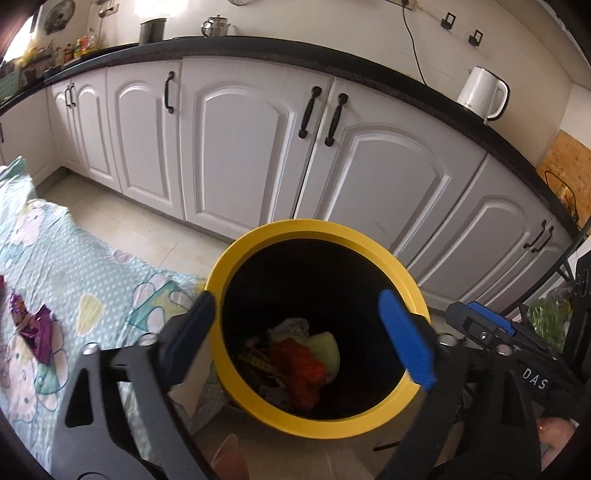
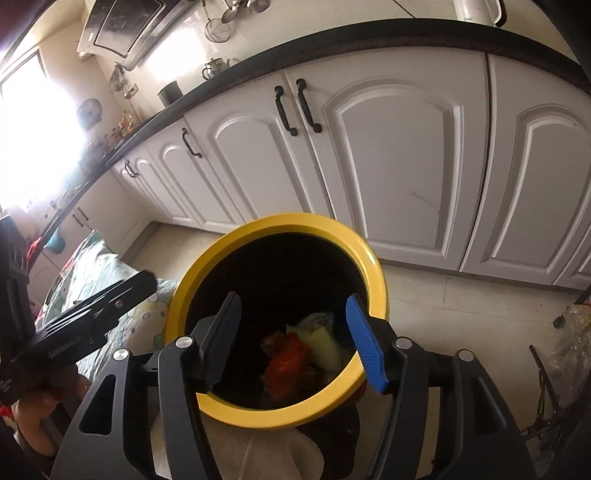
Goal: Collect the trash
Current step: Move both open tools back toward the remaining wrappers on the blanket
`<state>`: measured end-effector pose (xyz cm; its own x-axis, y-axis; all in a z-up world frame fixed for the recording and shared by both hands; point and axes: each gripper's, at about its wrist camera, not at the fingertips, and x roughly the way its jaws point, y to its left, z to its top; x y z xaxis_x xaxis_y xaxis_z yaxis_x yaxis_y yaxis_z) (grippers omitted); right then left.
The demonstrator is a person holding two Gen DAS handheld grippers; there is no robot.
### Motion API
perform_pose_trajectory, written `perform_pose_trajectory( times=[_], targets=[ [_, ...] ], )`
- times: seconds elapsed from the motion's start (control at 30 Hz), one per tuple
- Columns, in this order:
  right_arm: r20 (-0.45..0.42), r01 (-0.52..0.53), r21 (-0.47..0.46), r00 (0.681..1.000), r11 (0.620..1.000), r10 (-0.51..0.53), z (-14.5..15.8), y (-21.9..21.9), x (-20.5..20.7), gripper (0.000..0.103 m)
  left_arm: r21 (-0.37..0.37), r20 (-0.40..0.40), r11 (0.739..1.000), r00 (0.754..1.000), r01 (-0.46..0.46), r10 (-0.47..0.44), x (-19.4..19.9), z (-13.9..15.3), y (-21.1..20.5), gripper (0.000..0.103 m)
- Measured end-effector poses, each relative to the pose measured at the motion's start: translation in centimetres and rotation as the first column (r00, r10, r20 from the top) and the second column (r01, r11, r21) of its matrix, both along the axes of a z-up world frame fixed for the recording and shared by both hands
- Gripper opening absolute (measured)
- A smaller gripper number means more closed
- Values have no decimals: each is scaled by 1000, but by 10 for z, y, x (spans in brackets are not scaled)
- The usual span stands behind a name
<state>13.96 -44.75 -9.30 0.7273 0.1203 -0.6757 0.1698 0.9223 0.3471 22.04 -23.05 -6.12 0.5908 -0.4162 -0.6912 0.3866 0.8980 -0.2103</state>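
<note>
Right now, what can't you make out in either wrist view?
- Bin floor, both views: dark, covered by trash.
- Dark items beside the red piece: blurred, unidentifiable.
- Purple wrapper, left view: cut by the edge.
- Kettle, right view: cropped at top.
- Window area, right view: overexposed.

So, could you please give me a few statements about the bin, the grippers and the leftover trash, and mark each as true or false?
1. The bin has a yellow rim. True.
2. The bin is empty. False: it holds trash, including a red piece and a pale yellow piece.
3. The left gripper grips a wrapper. False: its jaws stand open over the bin with nothing between them.
4. The right gripper is open above the bin. True.
5. A purple wrapper lies on the patterned cloth beside the bin. True.
6. The white kettle stands on the floor. False: it stands on the dark countertop.
</note>
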Motion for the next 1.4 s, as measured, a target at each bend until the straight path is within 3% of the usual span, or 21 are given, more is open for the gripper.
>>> perform_pose_trajectory(
  times=[0.07,0.33,0.8,1.17,1.4],
  targets=[
    [4,5,-3,1000,1000,-5,1,0,-1,65,1,9,1000,1000,-19,19,-2,4,5,92],
    [33,-10,-21,999,1000,10,8,8,-3,71,5,35,996,995,-89,89,-15,16,31,92],
    [112,-103,-53,988,993,108,30,37,-8,71,14,144,967,958,-253,249,-53,45,100,92],
    [183,-260,-107,944,960,276,56,89,-10,72,9,195,944,926,-331,323,-78,61,142,92],
    [178,-353,-139,910,925,374,62,121,-8,72,15,215,926,906,-377,365,-90,61,166,92]
  ],
)
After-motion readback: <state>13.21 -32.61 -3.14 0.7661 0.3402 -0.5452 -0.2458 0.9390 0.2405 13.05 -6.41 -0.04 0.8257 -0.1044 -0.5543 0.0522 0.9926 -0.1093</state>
